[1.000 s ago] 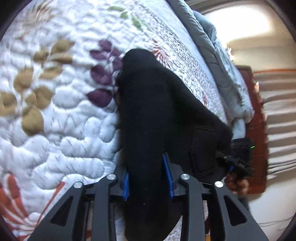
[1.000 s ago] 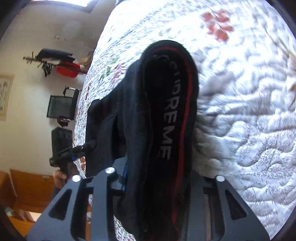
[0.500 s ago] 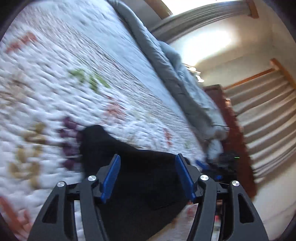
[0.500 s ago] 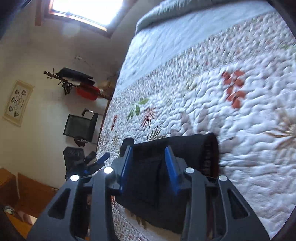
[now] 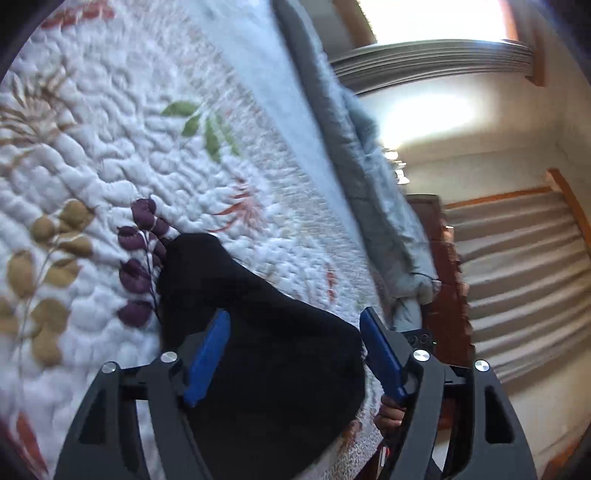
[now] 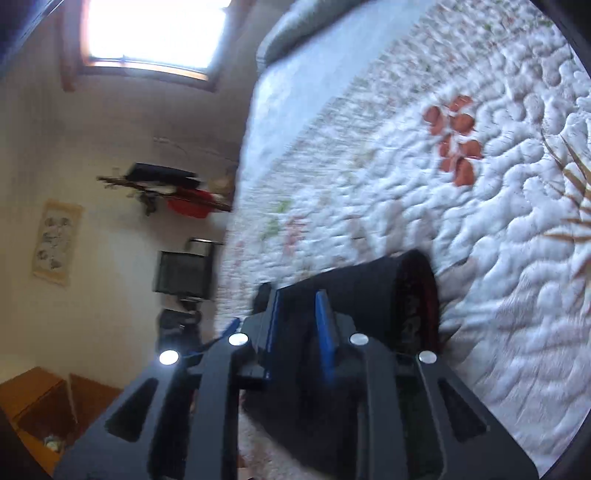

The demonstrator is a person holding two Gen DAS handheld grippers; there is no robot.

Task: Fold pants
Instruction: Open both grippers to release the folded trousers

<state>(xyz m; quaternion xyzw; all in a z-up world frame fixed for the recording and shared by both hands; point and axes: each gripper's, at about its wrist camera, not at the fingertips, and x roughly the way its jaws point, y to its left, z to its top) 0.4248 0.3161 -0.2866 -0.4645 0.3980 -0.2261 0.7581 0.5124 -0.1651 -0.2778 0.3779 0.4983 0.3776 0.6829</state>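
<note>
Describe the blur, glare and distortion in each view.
Left wrist: window blown out, quilt smeared by motion, edges fisheye-curved, black pants nearly detailless. Right wrist: window overexposed, whole frame motion-blurred, tongs soft.

Black pants (image 5: 266, 354) with a red-trimmed waistband (image 6: 421, 295) are seen on a white quilt (image 5: 110, 129) patterned with purple, tan, green and orange leaves. Blue pads (image 5: 205, 356) are carried on black grippers.

Left gripper (image 5: 295, 347): matte black angular frame with triangular cutouts, round silver screws, blue finger pads (image 5: 205, 358). Right gripper (image 6: 297, 325): same build, blue pads narrower-set. Bare skin of a hand (image 5: 389, 415) far right.
</note>
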